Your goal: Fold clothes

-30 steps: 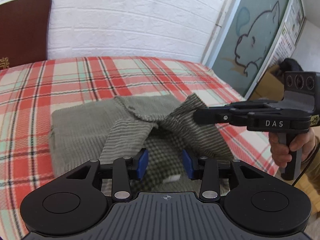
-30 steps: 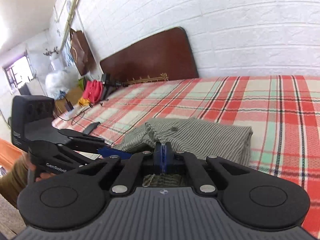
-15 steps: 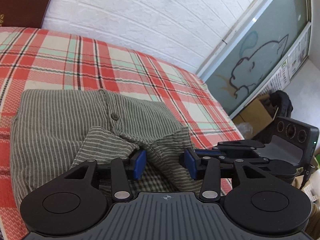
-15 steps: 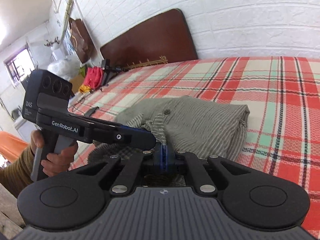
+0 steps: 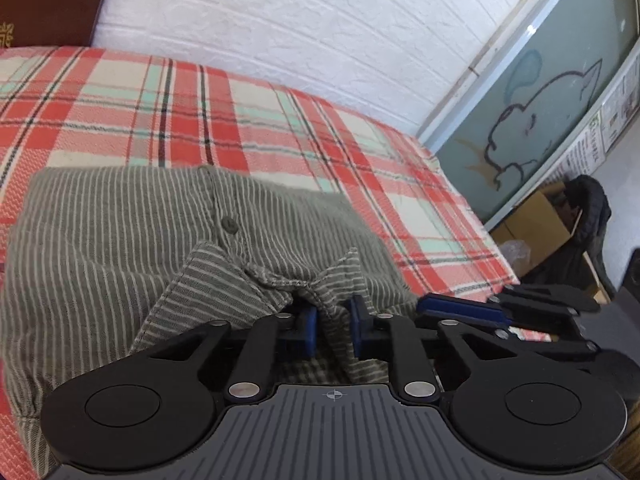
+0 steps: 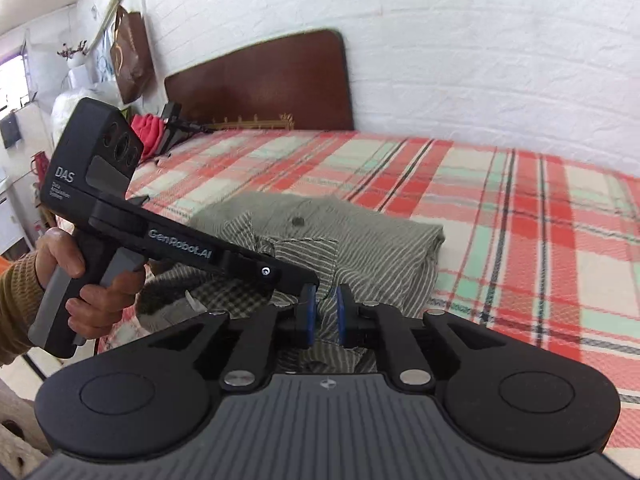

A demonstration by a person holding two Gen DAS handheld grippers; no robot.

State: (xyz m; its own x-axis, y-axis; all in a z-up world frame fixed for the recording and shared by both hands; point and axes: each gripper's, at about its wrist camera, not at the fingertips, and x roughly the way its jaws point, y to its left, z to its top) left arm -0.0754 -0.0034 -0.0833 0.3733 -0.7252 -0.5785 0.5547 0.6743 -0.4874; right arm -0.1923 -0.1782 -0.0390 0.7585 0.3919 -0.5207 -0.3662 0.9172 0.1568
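A grey-green striped shirt (image 5: 120, 240) lies folded on the plaid bed cover (image 5: 280, 128), button placket up and collar toward me. My left gripper (image 5: 333, 328) has its blue pads pressed on a raised fold of the collar. In the right wrist view the shirt (image 6: 380, 248) shows its checked lining (image 6: 224, 292) at the near edge. My right gripper (image 6: 325, 312) stands slightly open there, with collar cloth loose in the narrow gap. The left gripper (image 6: 308, 286), held by a hand (image 6: 60, 264), reaches in from the left and nearly touches it.
The bed cover (image 6: 520, 208) stretches wide beyond the shirt to a white brick wall and a dark headboard (image 6: 260, 88). Right of the bed are a glass panel with a cartoon drawing (image 5: 540, 100) and a cardboard box (image 5: 536, 224). Clutter sits at the far left.
My left gripper has come down to the collar and narrowed from wide open onto the cloth. My right gripper, shut before, has parted its pads a little.
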